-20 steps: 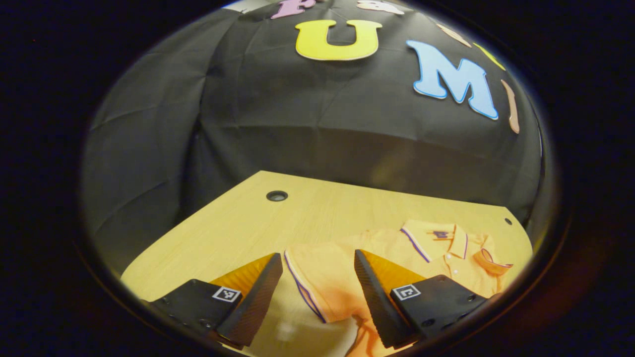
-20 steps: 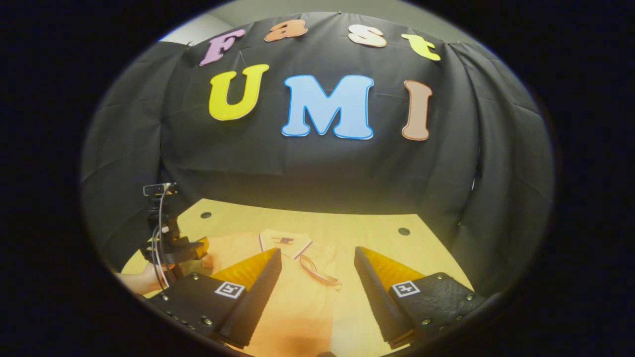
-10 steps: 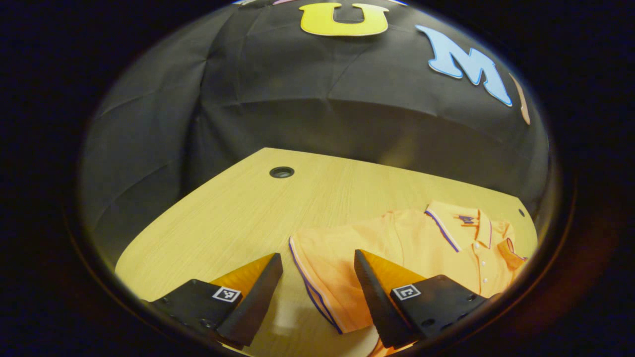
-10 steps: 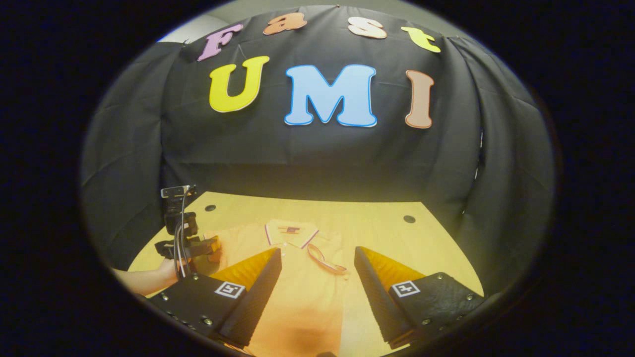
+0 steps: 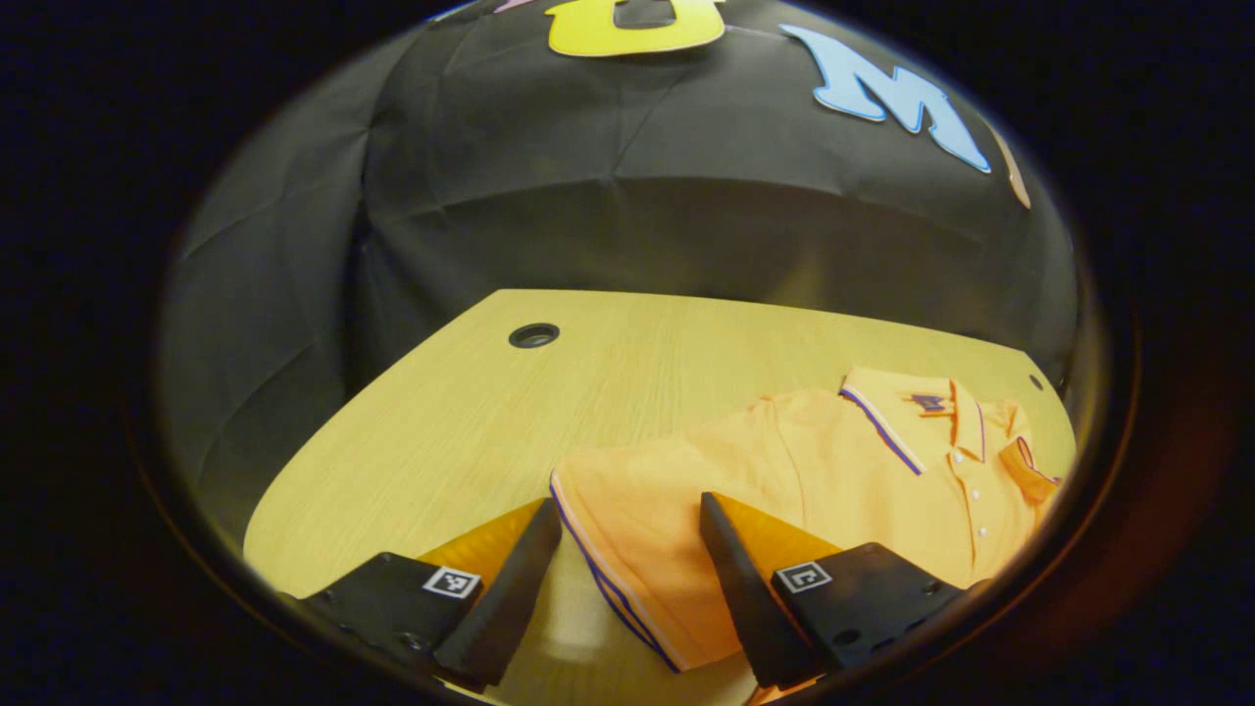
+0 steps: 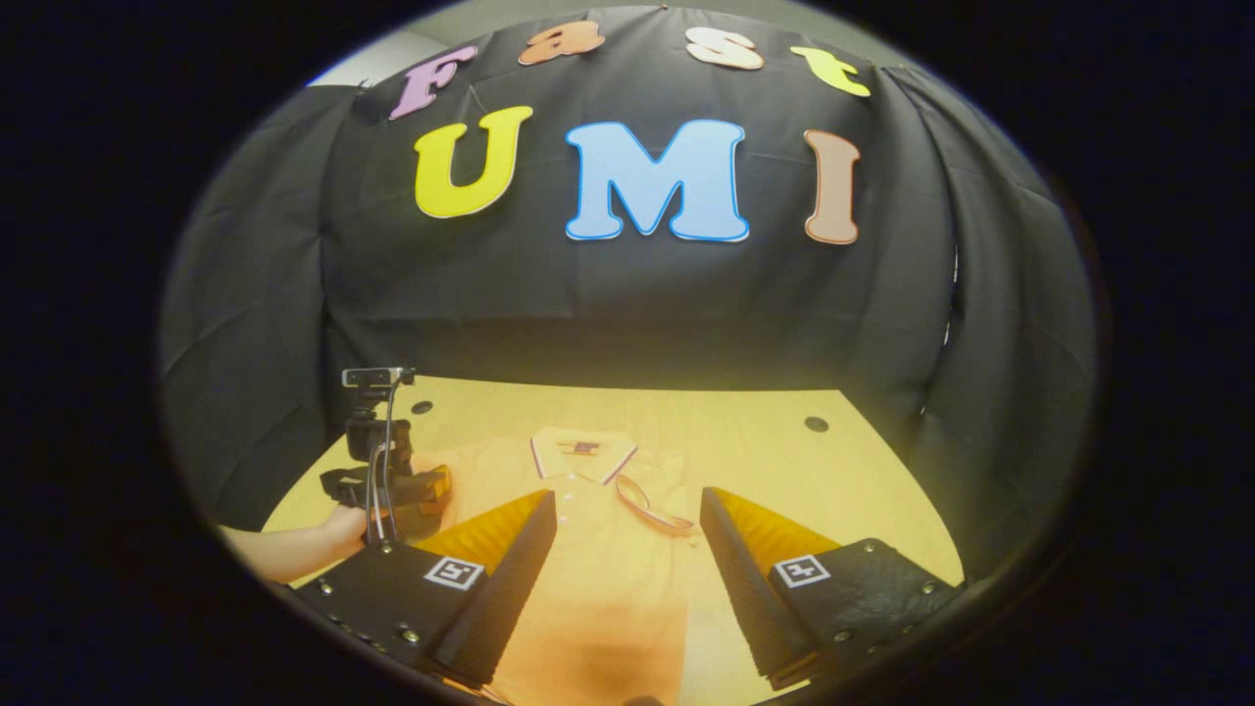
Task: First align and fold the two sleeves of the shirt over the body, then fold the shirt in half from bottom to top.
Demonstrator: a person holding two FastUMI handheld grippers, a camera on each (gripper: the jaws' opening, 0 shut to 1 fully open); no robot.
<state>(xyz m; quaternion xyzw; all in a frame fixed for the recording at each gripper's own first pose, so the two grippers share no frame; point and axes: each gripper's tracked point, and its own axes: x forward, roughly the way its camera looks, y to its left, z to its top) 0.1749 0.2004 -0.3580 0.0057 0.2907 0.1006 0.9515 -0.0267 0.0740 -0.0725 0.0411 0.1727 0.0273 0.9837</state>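
Two grippers, both spread wide, nothing pinched. The left gripper [image 5: 627, 579] has dropped and swung over the last second: in the left gripper view the sleeve [image 5: 627, 529] now lies flat on the table [image 5: 471, 412] between its fingers, striped cuff edge running just inside the left finger, right finger overlapping the fabric; contact I can't confirm. The shirt [image 5: 843, 461] stretches ahead and to the right of it, collar [image 5: 907, 412] at the far right. My read: it's lining up on the left sleeve, so that fold isn't started. In the right gripper view the shirt sits closer than it did, body directly ahead and running under the gap of the right gripper [image 6: 627, 579], collar beyond the tips. The other sleeve's cuff [image 6: 652, 510] looks already laid across the chest, just ahead of the right finger. From there the left tool shows forward-left, held low over the shirt's edge by a hand [image 6: 338, 529], forearm roughly level with the table. Bottom-to-top fold not yet done.
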